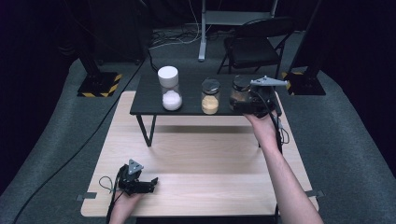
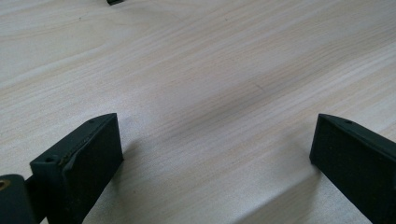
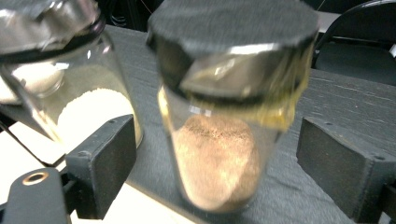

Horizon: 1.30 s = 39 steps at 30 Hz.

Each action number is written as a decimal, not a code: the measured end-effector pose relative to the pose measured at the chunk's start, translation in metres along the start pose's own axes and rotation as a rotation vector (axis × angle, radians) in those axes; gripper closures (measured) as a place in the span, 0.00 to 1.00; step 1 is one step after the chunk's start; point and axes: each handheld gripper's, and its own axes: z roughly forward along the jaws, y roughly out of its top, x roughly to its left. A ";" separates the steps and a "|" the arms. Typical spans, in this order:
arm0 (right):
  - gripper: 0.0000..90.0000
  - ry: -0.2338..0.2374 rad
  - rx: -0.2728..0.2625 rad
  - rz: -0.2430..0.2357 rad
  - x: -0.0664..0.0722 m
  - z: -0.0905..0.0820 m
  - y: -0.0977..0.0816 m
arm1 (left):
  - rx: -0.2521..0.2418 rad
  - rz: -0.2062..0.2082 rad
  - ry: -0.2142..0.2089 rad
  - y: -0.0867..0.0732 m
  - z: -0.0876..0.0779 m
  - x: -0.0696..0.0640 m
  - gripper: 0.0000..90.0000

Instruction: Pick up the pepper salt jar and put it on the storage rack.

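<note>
One jar of brown powder [image 3: 219,140] stands upright, seemingly just tilted, on the black shelf [image 1: 149,100], between the right gripper's [image 3: 210,163] spread jaws, which stand clear of its glass. Left gripper [image 2: 215,158] rests open on the table [image 1: 205,154], holding nothing.

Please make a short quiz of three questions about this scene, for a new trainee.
1. How many jars stand on the black shelf?
2. True or false: the right gripper grips the brown jar.
3. Which jar has a white lid: A white jar, B yellow jar, C brown jar?

Key
1. Three.
2. False: the jaws stand open at both sides of it, with gaps.
3. A.
</note>
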 end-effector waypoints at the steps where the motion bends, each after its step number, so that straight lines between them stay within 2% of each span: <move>1: 0.12 -0.003 0.000 -0.005 0.000 -0.001 -0.001 | 0.000 0.000 0.000 0.000 0.000 0.000 0.02; 15: 0.12 0.011 -0.024 -0.035 0.005 -0.019 -0.029 | 0.000 0.000 0.000 0.000 0.000 0.000 0.02; 23: 0.12 0.025 -0.029 -0.035 0.008 -0.025 -0.048 | 0.000 -0.001 0.001 0.000 0.000 0.000 0.02; 39: 0.12 0.044 -0.019 -0.037 0.014 -0.024 -0.074 | -0.002 -0.002 0.001 0.000 0.000 0.000 0.02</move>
